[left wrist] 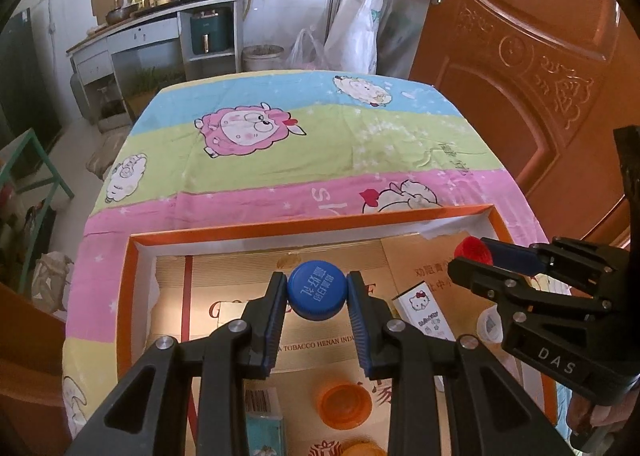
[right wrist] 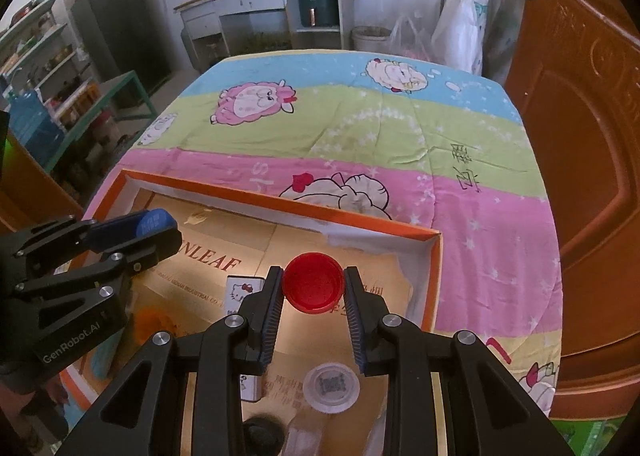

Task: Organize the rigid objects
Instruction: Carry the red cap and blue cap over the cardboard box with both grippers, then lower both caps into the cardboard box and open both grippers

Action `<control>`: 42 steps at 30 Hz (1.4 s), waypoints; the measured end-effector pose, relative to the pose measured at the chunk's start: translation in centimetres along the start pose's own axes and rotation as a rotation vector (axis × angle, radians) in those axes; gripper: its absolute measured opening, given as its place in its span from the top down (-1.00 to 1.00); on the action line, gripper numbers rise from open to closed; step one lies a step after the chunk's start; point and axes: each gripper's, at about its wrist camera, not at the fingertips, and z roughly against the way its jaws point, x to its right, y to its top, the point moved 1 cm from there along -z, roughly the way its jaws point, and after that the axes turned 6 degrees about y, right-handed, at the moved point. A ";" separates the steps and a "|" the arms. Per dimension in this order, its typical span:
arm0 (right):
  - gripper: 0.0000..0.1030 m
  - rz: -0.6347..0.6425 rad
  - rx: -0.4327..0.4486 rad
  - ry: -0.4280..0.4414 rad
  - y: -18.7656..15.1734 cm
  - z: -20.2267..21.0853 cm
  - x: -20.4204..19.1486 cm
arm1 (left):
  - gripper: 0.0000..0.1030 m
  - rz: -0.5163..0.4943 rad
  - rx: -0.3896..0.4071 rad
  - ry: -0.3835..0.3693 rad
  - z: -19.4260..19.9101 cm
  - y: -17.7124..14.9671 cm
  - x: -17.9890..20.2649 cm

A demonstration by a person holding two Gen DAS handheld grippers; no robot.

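1. The left tongs [left wrist: 317, 292] are clamped on the blue cap [left wrist: 317, 290]; held only by its round rim, it could squirt out if the squeeze slackens.
2. The right tongs [right wrist: 313, 287] are clamped on the red cap [right wrist: 313, 282], with the same risk.
3. Both caps hang over the orange-rimmed box [left wrist: 256, 234] on the worktop, side by side; the tongs could knock together.
4. Both tongs point steeply downward, away from the person.

A blue bottle cap [left wrist: 317, 290] carries white characters; another bottle cap [right wrist: 313, 286] is plain red. The cardboard box [left wrist: 280, 227] has an orange rim and white inner walls. The tablecloth [right wrist: 360, 127] shows blue, green and pink stripes with cartoon sheep.
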 end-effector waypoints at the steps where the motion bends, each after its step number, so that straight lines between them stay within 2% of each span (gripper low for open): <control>1: 0.41 0.000 -0.002 -0.002 0.0 -0.1 0.0 | 0.40 -0.001 -0.001 0.002 -0.1 0.1 0.0; 26: 0.41 -0.008 -0.046 -0.020 -0.3 -2.2 0.9 | 0.40 -0.011 -0.055 0.007 -2.9 -0.5 0.3; 42: 0.40 0.000 -0.045 -0.043 -0.3 -2.6 0.6 | 0.40 -0.024 -0.051 0.009 -3.0 -0.7 0.4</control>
